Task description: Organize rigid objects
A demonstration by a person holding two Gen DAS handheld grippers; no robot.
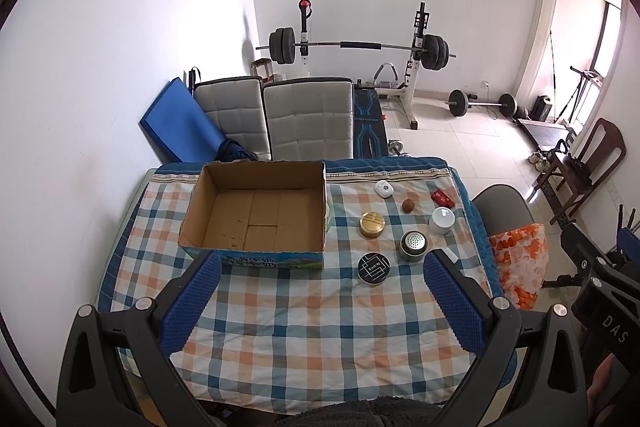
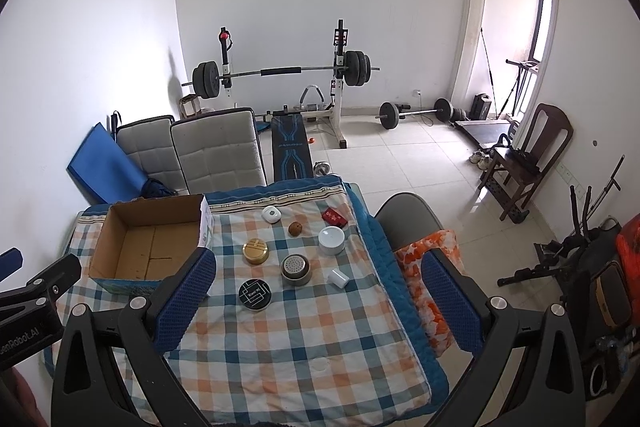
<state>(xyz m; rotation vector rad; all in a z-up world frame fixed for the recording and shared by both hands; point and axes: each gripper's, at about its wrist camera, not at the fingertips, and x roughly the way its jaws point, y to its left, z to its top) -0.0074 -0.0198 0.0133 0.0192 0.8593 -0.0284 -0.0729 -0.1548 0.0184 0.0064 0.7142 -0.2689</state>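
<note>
An empty cardboard box (image 1: 256,211) stands on the checked tablecloth (image 1: 300,315), also in the right wrist view (image 2: 144,247). Right of it lie several small items: a gold round tin (image 1: 372,224), a black round tin (image 1: 373,268), a perforated metal canister (image 1: 413,245), a white cup (image 1: 441,220), a white gadget (image 1: 384,189), a brown nut (image 1: 407,205) and a red packet (image 1: 443,197). A small white cylinder (image 2: 339,277) lies on its side. My left gripper (image 1: 322,275) is open and empty above the near table. My right gripper (image 2: 318,273) is open and empty, hovering above the items.
Two grey padded chairs (image 1: 308,119) stand behind the table, with a blue mat (image 1: 176,123) on the left. A grey chair with orange patterned fabric (image 1: 520,259) is at the table's right edge. A barbell rack (image 1: 360,47) and weights fill the far floor.
</note>
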